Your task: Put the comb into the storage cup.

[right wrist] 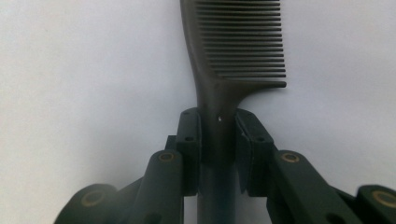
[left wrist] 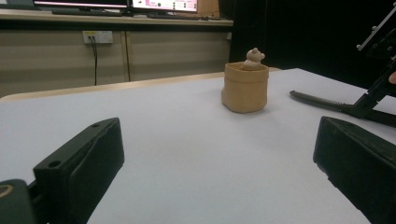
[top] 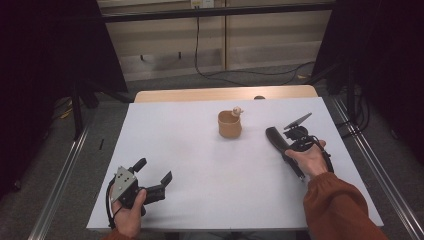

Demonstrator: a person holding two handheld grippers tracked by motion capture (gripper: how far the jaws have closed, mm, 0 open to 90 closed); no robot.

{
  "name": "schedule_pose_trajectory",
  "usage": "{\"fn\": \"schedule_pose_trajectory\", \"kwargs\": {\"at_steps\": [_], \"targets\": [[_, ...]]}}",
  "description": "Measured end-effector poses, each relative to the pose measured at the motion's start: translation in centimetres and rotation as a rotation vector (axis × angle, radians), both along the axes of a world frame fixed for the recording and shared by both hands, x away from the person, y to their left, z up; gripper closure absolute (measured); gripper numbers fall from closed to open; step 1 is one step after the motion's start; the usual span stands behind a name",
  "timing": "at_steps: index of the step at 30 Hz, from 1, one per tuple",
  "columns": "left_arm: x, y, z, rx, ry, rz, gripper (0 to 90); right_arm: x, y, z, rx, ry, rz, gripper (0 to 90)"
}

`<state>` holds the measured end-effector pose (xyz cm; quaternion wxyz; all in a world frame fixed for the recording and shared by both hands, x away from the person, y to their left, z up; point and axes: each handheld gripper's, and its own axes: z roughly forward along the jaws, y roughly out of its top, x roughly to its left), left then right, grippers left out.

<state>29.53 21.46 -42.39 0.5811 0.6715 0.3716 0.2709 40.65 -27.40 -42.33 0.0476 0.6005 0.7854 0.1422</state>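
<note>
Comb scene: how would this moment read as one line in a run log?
right gripper: shut on black comb handle | left gripper: open, holding nothing | tan pot: upright on table, small figure at rim

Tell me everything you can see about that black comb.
The comb is black and looks like plastic, with a row of fine, evenly spaced teeth along one edge and a smooth handle that narrows below them. The right gripper clamps the handle just below the teeth, one jaw on each side. In the left gripper view it lies low and nearly flat over the white table, to the right of the tan pot and apart from it.
</note>
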Motion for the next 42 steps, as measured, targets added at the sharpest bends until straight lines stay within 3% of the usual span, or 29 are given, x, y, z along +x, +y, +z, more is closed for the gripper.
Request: {"fn": "schedule_pose_trajectory", "kwargs": {"at_steps": [10, 21, 38, 42], "targets": [[0.0, 0.0, 0.0, 0.005, 0.001, 0.002, 1.9, -0.3, -0.7, 0.8, 0.059, -0.04, 0.0, 73.0], [0.0, 0.0, 0.0, 0.001, 0.002, 0.004, 1.9, -1.1, -1.1, 1.7, 0.119, -0.143, 0.013, 73.0], [-0.1, 0.1, -0.1, 0.0, 0.004, 0.006, 1.9, -2.6, -2.1, 1.6, 0.201, -0.315, -0.063, 73.0], [-0.1, 0.1, 0.0, -0.004, 0.001, 0.005, 1.8, -3.0, -2.3, 1.7, 0.225, -0.367, -0.057, 73.0]]}}
